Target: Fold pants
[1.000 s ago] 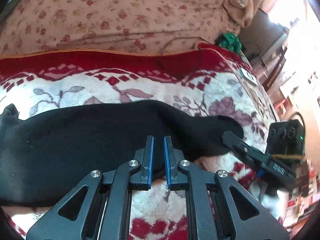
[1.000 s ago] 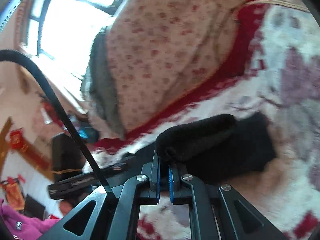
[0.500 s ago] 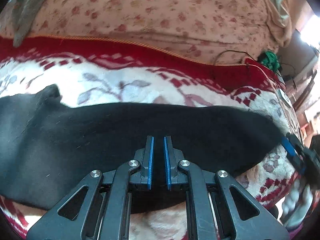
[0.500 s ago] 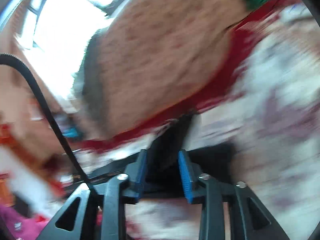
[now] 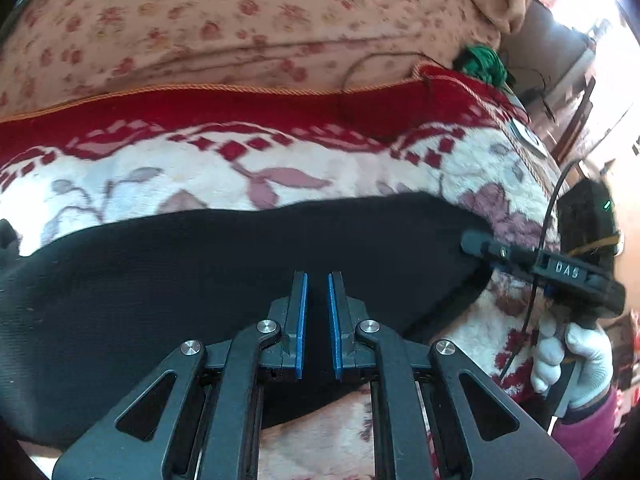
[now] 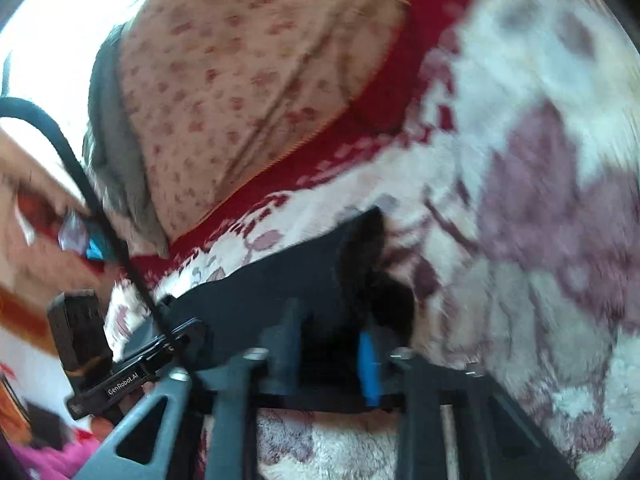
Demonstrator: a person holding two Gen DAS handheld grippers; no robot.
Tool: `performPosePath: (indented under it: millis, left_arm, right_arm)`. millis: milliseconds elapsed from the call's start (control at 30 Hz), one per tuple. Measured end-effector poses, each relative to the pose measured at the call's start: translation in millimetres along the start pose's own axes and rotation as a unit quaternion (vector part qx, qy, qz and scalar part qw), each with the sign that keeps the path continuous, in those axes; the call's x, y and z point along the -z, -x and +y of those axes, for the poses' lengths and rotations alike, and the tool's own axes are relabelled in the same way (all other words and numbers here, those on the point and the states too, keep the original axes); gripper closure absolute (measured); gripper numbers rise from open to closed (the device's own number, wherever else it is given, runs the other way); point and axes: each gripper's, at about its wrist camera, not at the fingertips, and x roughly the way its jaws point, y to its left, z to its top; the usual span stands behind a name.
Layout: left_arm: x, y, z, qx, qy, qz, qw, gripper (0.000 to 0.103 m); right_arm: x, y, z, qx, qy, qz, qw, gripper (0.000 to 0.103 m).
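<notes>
Left wrist view
Writing: the letters "DAS" stand on the side of the right tongs (image 5: 476, 242), at the right edge.
Pants: the black pants (image 5: 200, 280) lie flat across the flowered blanket (image 5: 280, 160) on the bed, as a long dark band from left to right.
Left tongs: the left tongs (image 5: 316, 292) point down at the near edge of the pants; the blue pads stand almost together, with black cloth pinched between them.
Hand: a hand in a white glove (image 5: 572, 364) holds the handle of the right tongs, whose tip lies at the right end of the pants.

Right wrist view (blurred)
Writing: "GenRobot.AI" is readable on the body of the left tongs (image 6: 128, 380), at the lower left.
Pants: the end of the pants (image 6: 360, 264) is bunched up just in front of the fingers.
Right tongs: the right tongs (image 6: 328, 344) have just been closing; black cloth sits between the jaws and the grip seems closed on it.
</notes>
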Motion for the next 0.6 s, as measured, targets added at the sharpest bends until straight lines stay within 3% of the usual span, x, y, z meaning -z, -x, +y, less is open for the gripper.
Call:
performPosePath:
  millis: [233, 333, 367, 400, 467, 600]
  left_arm:
    - [-18, 19, 5, 0.015, 0.023, -0.021, 0.9994, 0.095]
    - [-28, 32, 14, 0.023, 0.046, -0.039, 0.9979, 0.095]
    - [-29, 33, 15, 0.025, 0.047, -0.04, 0.9978, 0.091]
    - [-29, 31, 15, 0.028, 0.045, -0.034, 0.998, 0.081]
    - [-25, 22, 14, 0.034, 0.042, -0.015, 0.9984, 0.071]
    - [-4, -1, 8, 0.035, 0.021, 0.034, 0.9986, 0.071]
  right_arm:
    - [-46, 0, 67, -0.046, 0.085, -0.058, 0.994, 0.096]
    - [-58, 13, 108, -0.066, 0.139, -0.085, 0.984, 0.096]
    - [-57, 22, 116, -0.071, 0.155, -0.095, 0.981, 0.096]
    - [-55, 29, 121, -0.067, 0.167, -0.104, 0.978, 0.096]
    - [-47, 39, 113, -0.028, 0.171, -0.098, 0.98, 0.096]
    - [-12, 31, 59, 0.09, 0.13, -0.018, 0.987, 0.096]
